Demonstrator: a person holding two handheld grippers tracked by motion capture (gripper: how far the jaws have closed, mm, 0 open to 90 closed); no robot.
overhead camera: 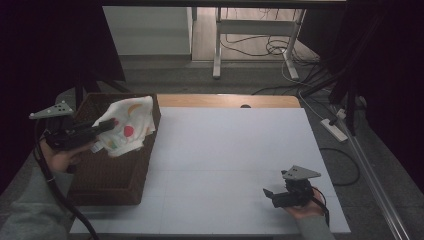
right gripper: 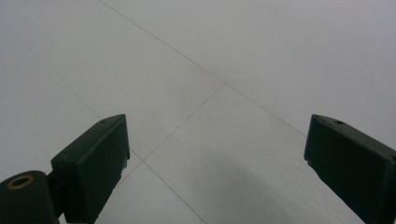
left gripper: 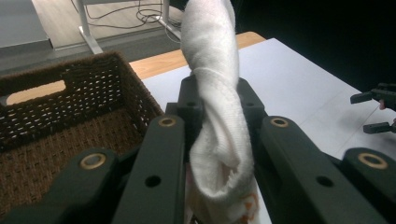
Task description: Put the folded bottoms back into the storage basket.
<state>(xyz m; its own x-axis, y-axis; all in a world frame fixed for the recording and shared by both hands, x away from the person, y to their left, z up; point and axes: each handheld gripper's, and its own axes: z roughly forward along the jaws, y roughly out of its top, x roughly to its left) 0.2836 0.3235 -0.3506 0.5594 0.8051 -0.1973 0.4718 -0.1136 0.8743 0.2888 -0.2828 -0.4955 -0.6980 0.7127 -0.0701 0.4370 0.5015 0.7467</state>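
Note:
A white cloth (overhead camera: 129, 125) with red, orange and green prints hangs over the right side of a dark wicker basket (overhead camera: 105, 177). My left gripper (overhead camera: 106, 125) is shut on that cloth (left gripper: 215, 93), which bunches between the black jaws above the basket's (left gripper: 56, 112) wall. My right gripper (overhead camera: 269, 195) rests low over the white tabletop at the front right. In the right gripper view its jaws stand wide apart over the white surface (right gripper: 224, 70) with nothing between them, and it (left gripper: 376, 109) also appears at the right edge of the left gripper view.
The white board (overhead camera: 235, 165) covers a wooden table (overhead camera: 225, 100). Beyond the table stand desk legs (overhead camera: 217, 45) and loose cables (overhead camera: 280, 47) on the floor. A power strip (overhead camera: 334, 127) lies off the right edge.

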